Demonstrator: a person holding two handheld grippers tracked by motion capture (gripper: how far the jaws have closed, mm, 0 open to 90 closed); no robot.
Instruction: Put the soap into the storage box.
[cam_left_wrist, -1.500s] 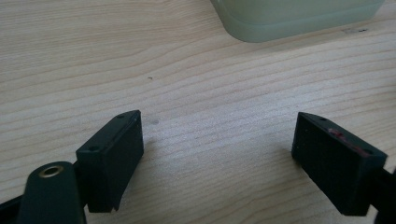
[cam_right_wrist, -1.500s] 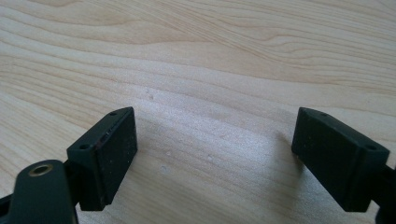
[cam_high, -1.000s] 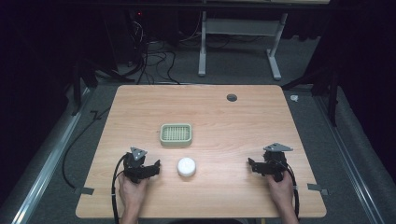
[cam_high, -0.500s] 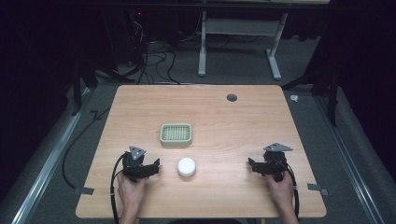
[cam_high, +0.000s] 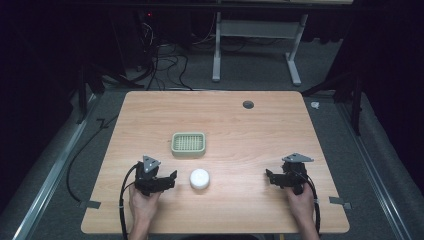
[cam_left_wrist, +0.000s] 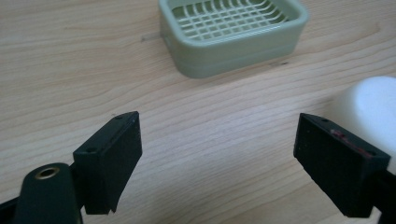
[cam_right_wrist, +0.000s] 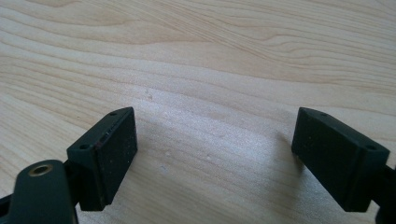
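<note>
Fingers wide on both my grippers, L gripper (cam_high: 167, 181) just beside white soap (cam_high: 199, 178), R gripper (cam_high: 270, 176) over bare table (cam_high: 240, 130), green dish (cam_high: 188, 144) near.

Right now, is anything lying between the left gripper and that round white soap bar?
Nothing: in the high view only bare wooden table separates the left gripper from the round white soap bar.

One green basket (cam_high: 188, 144), one white round soap (cam_high: 199, 178), two grippers
</note>
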